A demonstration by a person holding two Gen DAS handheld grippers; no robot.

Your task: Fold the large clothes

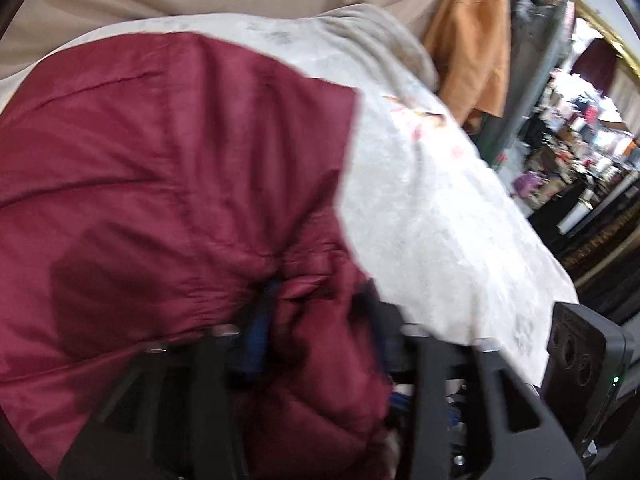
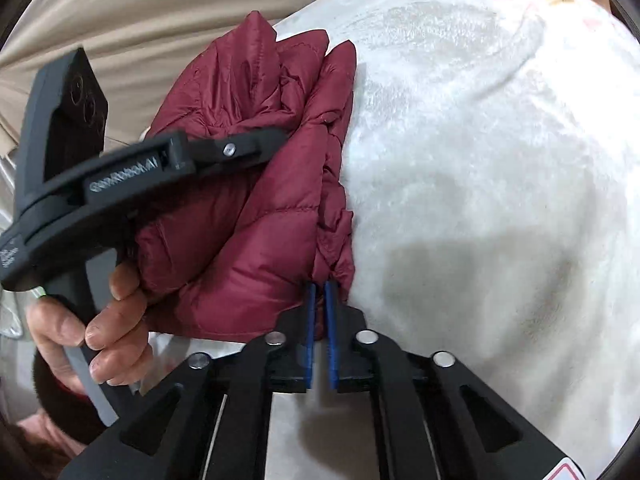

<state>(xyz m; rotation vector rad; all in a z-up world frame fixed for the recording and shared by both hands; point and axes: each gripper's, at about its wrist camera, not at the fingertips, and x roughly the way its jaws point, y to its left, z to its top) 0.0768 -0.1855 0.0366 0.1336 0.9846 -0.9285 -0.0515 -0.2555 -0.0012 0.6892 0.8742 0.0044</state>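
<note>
A dark red puffer jacket [image 1: 168, 168] lies bunched on a white fleece blanket [image 1: 432, 216]. In the left wrist view my left gripper [image 1: 316, 304] is shut on a thick fold of the jacket, which fills the gap between its blue pads. In the right wrist view the jacket [image 2: 256, 208] hangs gathered in folds; my right gripper [image 2: 320, 292] is shut on its lower edge, blue pads nearly together. The left gripper [image 2: 276, 136] appears there too, held in a hand and clamped on the jacket higher up.
The blanket [image 2: 480, 184] covers a bed-like surface. Beige fabric [image 2: 140, 20] lies behind it. An orange garment [image 1: 472, 44] hangs at the back right, with cluttered shelves [image 1: 580, 140] beyond the bed's right edge. The other gripper's body [image 1: 584, 356] sits at lower right.
</note>
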